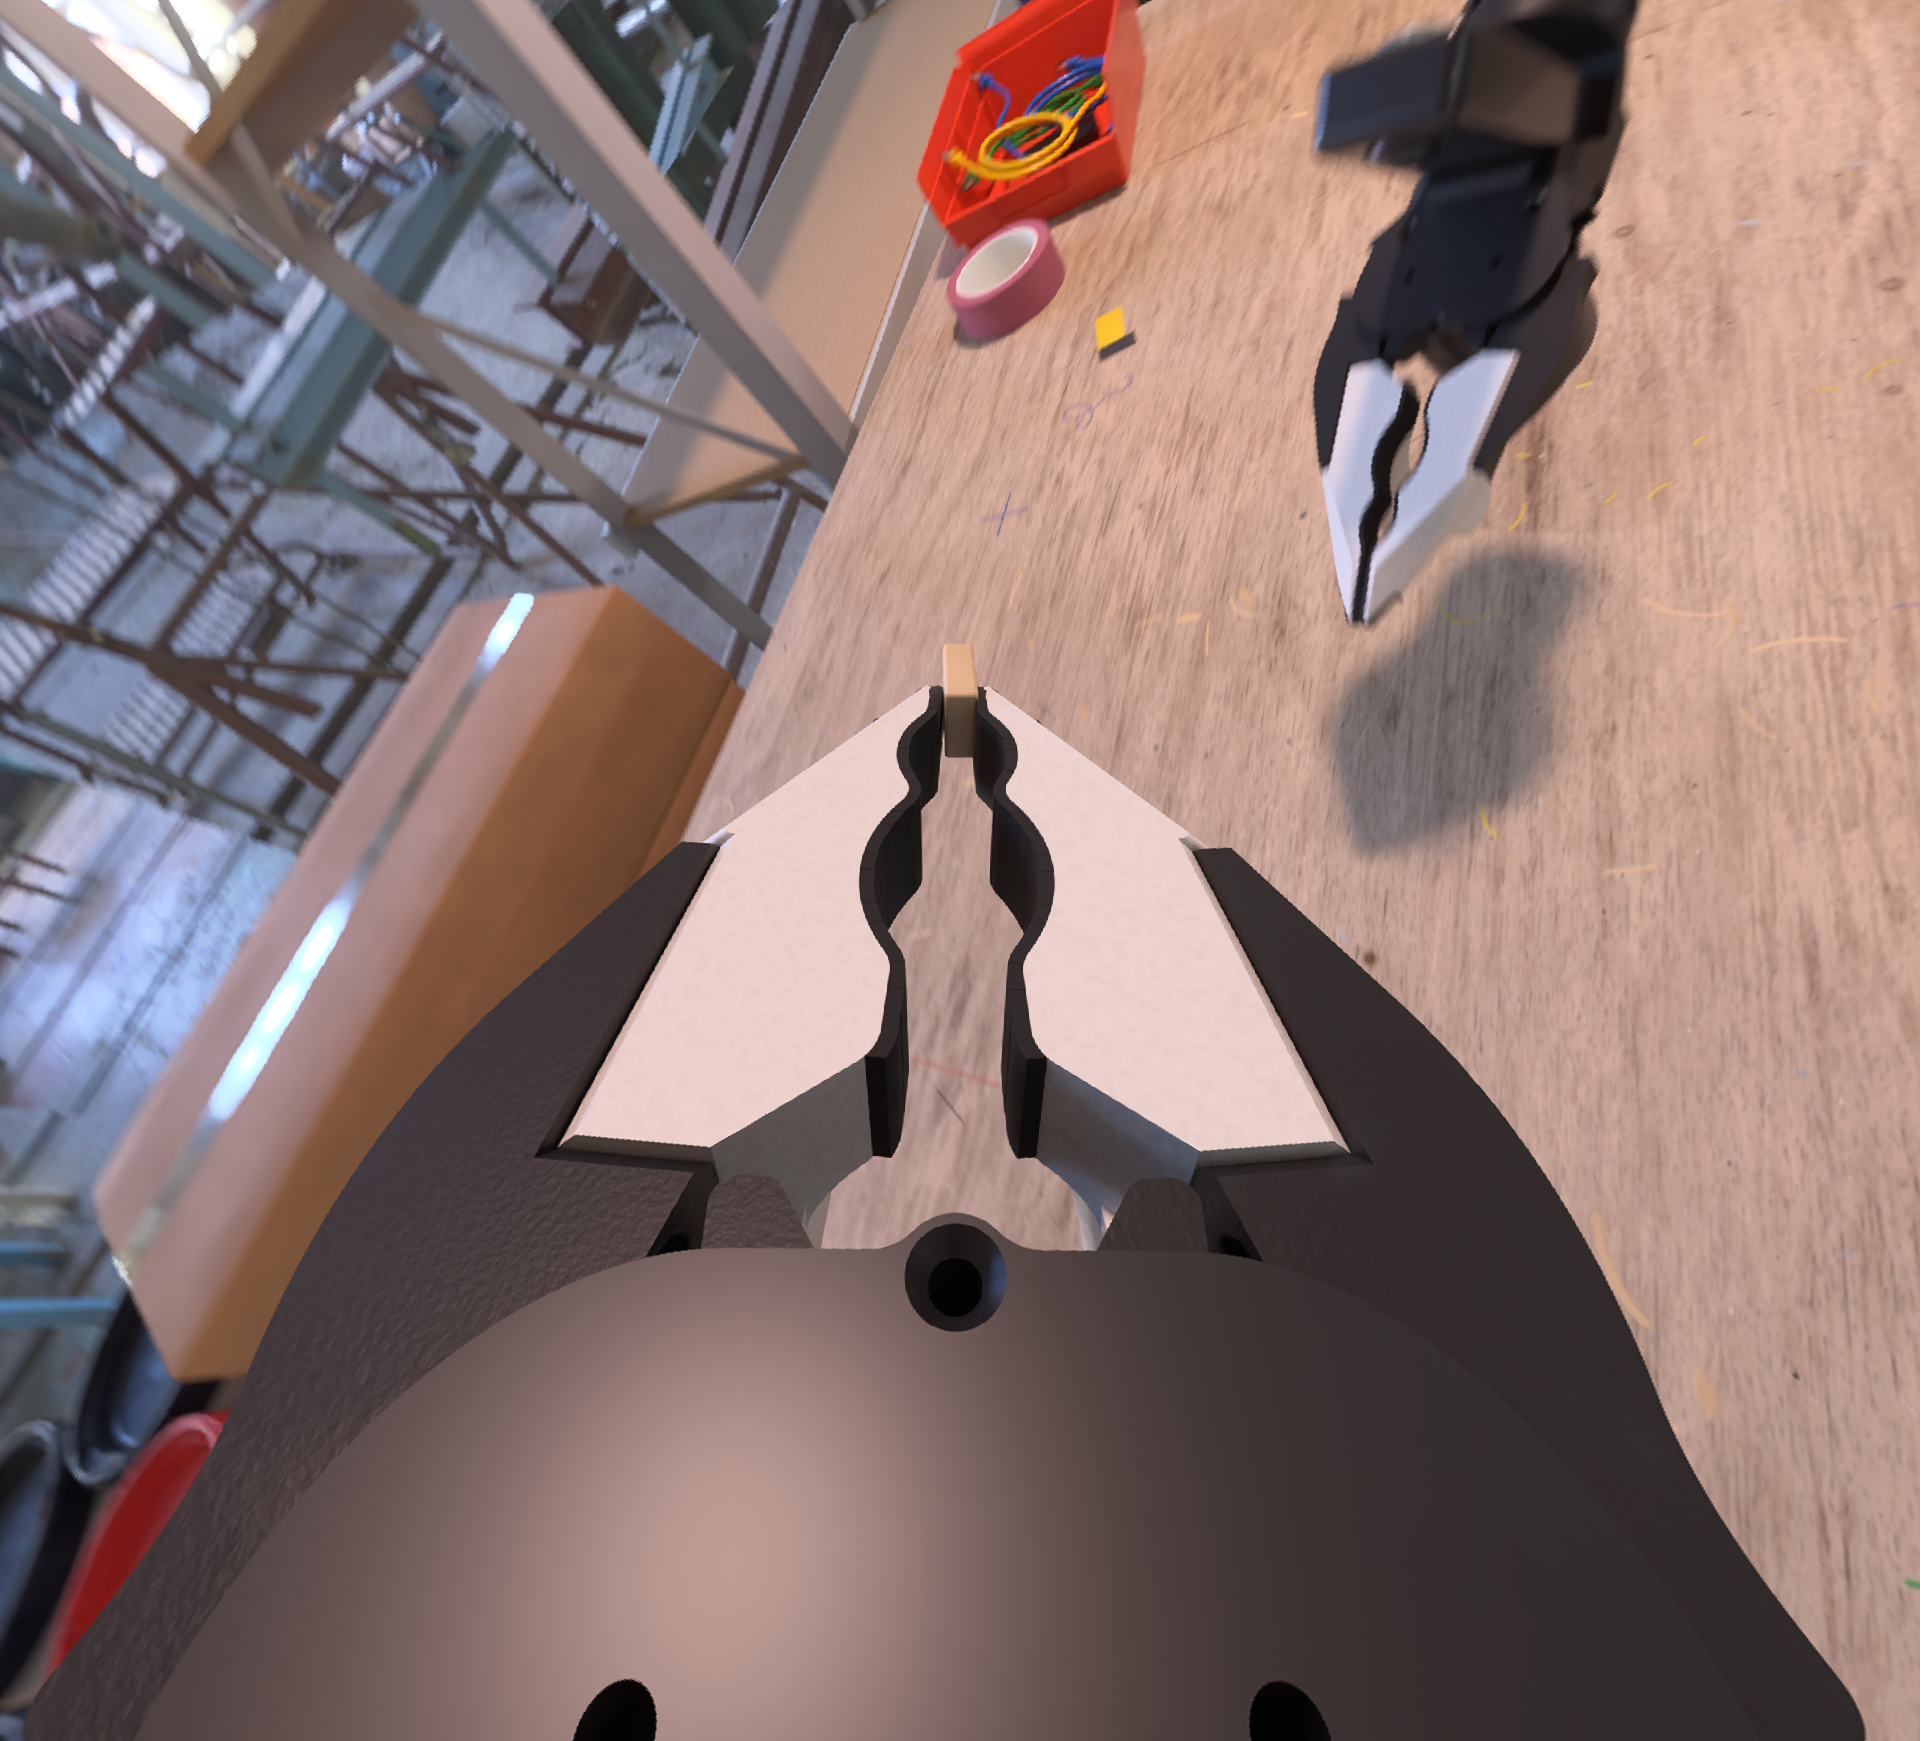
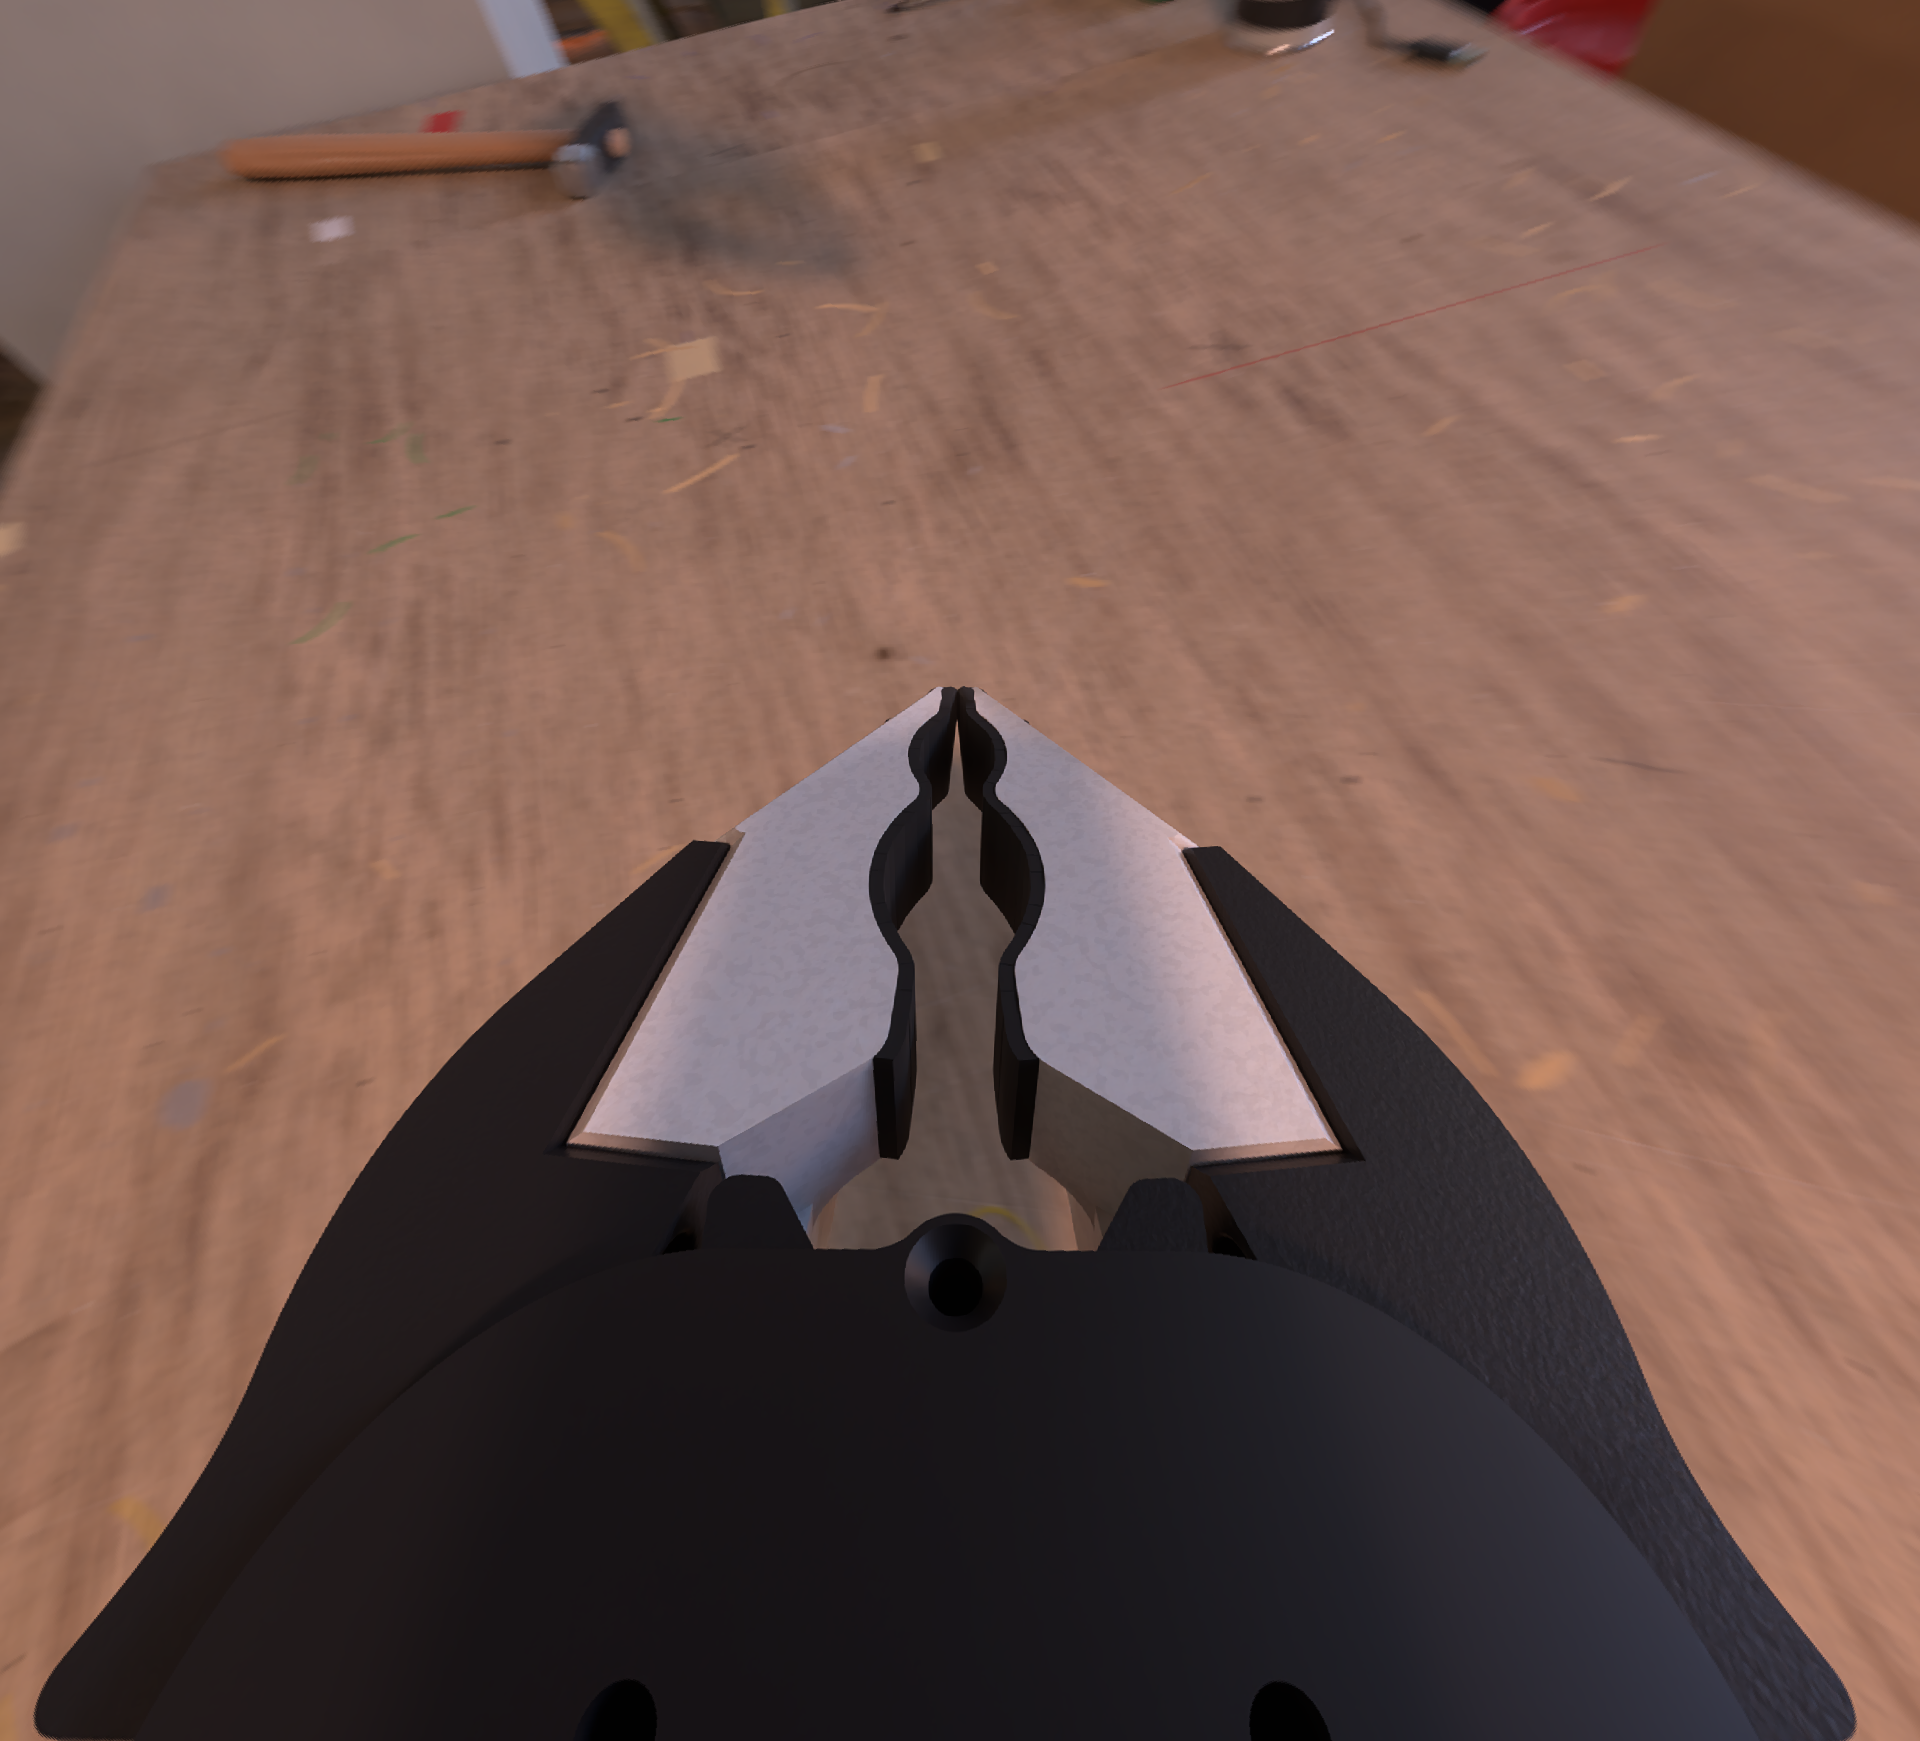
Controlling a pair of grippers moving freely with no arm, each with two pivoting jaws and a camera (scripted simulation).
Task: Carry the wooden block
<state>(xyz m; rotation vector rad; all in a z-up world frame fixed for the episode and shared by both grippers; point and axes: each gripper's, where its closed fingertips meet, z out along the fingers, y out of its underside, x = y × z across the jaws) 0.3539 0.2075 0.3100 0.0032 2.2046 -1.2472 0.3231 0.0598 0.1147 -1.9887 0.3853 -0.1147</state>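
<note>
- Left claw (image 1: pixel 958 704) pinches the small wooden block (image 1: pixel 958 700) tight at its tips, up over the table (image 1: pixel 1351 1016).
- Right claw (image 2: pixel 957 702) is squeezed closed with nothing in it.
- Farther off sit a red box (image 1: pixel 1039 91) of coloured wires (image 1: pixel 1039 128) and, just beside it, a pink tape roll (image 1: pixel 1006 278).
- A hammer (image 2: pixel 416 151) lies near the far table edge.

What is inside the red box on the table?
The red box holds a tangle of yellow, blue and green cables. They and the box walls hide its floor, so anything beneath the tangle cannot be seen.
</note>
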